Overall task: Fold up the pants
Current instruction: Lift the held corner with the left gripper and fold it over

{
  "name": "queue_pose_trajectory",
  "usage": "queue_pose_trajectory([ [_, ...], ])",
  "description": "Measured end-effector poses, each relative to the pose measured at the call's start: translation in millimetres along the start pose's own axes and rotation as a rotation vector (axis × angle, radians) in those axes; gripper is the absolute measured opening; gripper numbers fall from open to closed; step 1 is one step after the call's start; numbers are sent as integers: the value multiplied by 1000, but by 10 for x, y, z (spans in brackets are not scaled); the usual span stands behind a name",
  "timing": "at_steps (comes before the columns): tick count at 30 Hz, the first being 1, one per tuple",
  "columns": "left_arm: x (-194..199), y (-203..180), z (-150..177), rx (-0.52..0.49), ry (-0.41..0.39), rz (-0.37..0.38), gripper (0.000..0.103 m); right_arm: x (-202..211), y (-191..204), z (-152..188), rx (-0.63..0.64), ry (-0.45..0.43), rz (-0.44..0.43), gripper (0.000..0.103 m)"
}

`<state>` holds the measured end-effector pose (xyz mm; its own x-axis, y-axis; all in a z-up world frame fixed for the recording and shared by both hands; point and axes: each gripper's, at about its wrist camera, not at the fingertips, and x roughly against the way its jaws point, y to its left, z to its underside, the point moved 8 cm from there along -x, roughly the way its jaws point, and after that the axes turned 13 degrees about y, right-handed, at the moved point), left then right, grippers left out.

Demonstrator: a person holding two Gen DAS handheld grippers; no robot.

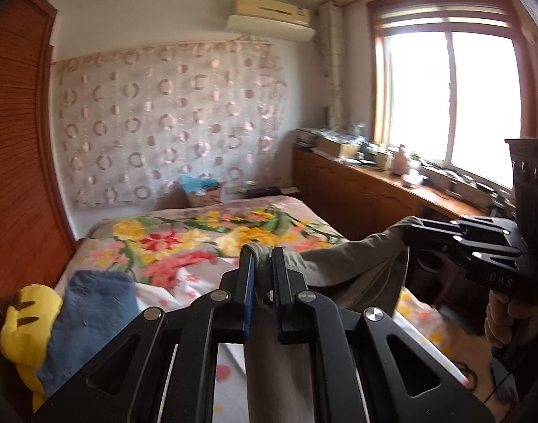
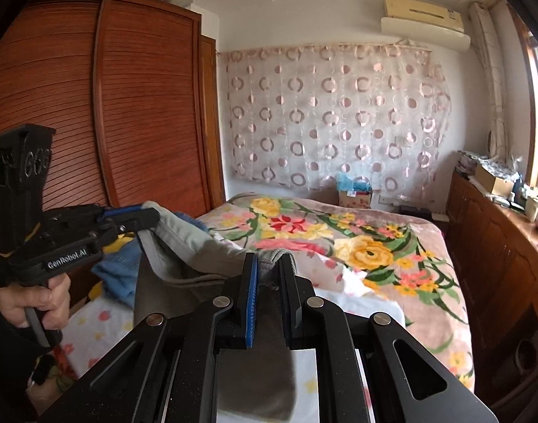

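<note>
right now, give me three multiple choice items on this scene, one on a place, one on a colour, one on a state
1. Where does the yellow plush toy lie?
A. on the windowsill
B. at the bed's edge by the wooden wardrobe
C. on the air conditioner

2. What colour are the pants?
A. grey-brown
B. red
C. white

3. How are the pants held?
A. lying flat, untouched
B. gripped by one tool only
C. pinched by both the left tool and the right tool, raised over the bed

Answers: 1 B, it sits beside blue cloth next to the wardrobe; 2 A, the hanging fabric is grey-brown; 3 C, each wrist view shows fabric between that tool's jaws.
</note>
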<state>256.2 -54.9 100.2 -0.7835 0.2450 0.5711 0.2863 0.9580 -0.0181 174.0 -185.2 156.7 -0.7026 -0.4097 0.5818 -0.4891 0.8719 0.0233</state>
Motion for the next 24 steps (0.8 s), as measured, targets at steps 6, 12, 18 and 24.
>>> queue_pose_trajectory([
  [6,146,69,173,-4,-15,-14,10,-61,150,24,15,1,-13,11],
  [12,-294,35,1262,8,176,18,10,-564,232,1062,-32,189,-94,11],
  [18,-498,-93,2059,45,302,50,10,-917,313,1789,-103,319,-142,11],
  [24,-379,-164,2221,60,311,50,10,-891,322,1793,-107,322,-154,11],
])
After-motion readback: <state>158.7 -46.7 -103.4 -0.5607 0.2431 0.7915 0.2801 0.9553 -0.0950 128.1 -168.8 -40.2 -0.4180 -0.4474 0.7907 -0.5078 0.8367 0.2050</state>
